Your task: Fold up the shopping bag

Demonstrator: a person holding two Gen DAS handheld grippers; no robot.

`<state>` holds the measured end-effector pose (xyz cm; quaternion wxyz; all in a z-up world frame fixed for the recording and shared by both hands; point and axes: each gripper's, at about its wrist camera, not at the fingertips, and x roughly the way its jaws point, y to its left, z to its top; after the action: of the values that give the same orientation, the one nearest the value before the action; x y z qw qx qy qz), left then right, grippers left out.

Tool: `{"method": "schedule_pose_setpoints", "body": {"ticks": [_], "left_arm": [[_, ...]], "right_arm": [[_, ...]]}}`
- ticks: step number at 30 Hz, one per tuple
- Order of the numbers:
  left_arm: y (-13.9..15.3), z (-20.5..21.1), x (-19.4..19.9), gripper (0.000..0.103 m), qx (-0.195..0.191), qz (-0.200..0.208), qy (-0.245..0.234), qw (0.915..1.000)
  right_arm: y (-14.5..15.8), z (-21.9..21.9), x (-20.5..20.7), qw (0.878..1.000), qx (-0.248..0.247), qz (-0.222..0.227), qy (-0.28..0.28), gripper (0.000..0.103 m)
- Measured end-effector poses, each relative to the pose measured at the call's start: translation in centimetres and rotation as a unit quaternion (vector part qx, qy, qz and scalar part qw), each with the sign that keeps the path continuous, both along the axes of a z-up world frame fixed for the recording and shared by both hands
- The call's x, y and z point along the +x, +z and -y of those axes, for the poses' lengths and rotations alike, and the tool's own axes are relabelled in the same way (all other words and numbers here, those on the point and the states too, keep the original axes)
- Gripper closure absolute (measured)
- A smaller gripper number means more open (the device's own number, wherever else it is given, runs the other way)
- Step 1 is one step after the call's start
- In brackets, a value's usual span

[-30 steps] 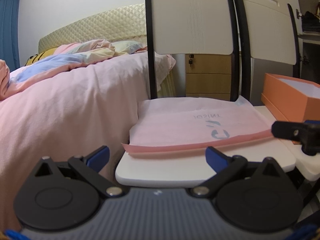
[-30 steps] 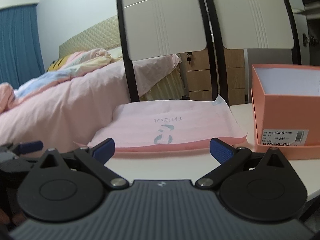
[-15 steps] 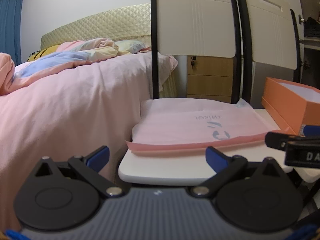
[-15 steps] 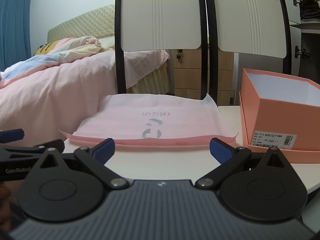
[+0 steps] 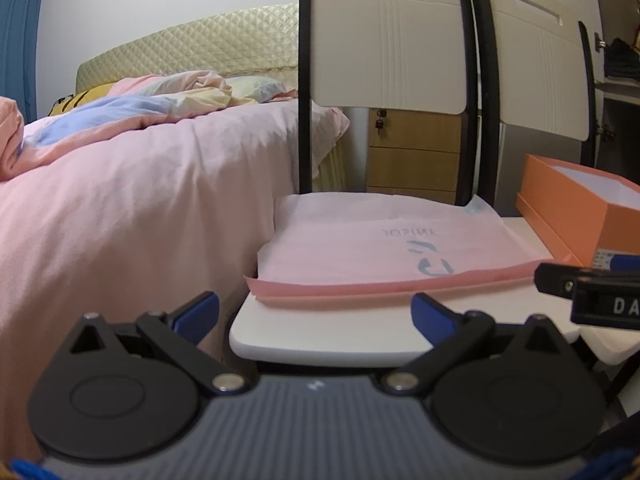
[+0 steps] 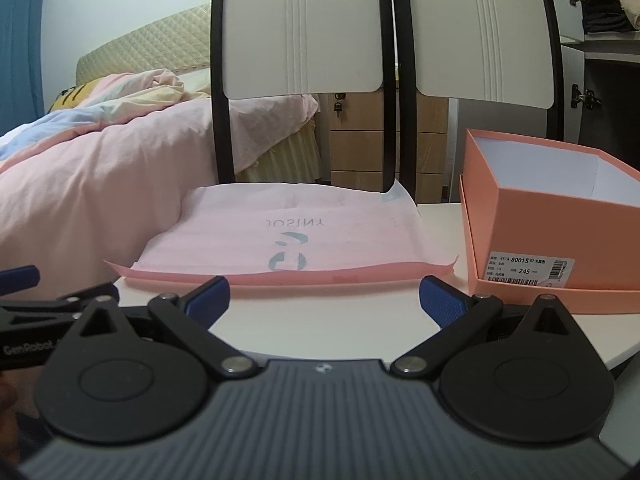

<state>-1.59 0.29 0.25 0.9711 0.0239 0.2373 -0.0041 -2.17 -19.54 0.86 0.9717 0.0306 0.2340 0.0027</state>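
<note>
The pink shopping bag lies flat on the white chair seat, logo and lettering facing up, its near edge a darker pink band that lifts slightly off the seat. It looks thin and papery, faintly ribbed, creased near the far corner by the chair back. Whether it already carries a fold cannot be told: the flat sheet fits both a spread bag awaiting a fold and one already doubled over. Both grippers hang just short of the near edge, holding nothing. The left gripper has its jaws spread wide, and so does the right gripper. Any pinch on so limp an edge would likely need the blue pads slipped under the raised lip. An open orange cardboard shoe box stands just beside the bag; a bed with pink bedding is on the other side.
</note>
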Motion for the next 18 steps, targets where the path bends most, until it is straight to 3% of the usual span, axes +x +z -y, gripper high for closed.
{"method": "schedule_pose_setpoints", "body": {"ticks": [13,18], "left_arm": [[-0.36,0.50,-0.17,0.000,0.014,0.005,-0.007,0.9999],[-0.34,0.29,-0.43,0.000,-0.001,0.016,-0.014,0.9998]], "right_arm": [[-0.19,0.12,-0.27,1.000,0.002,0.000,0.005,0.000],[-0.05,0.55,-0.28,1.000,0.008,0.007,0.002,0.000]]}}
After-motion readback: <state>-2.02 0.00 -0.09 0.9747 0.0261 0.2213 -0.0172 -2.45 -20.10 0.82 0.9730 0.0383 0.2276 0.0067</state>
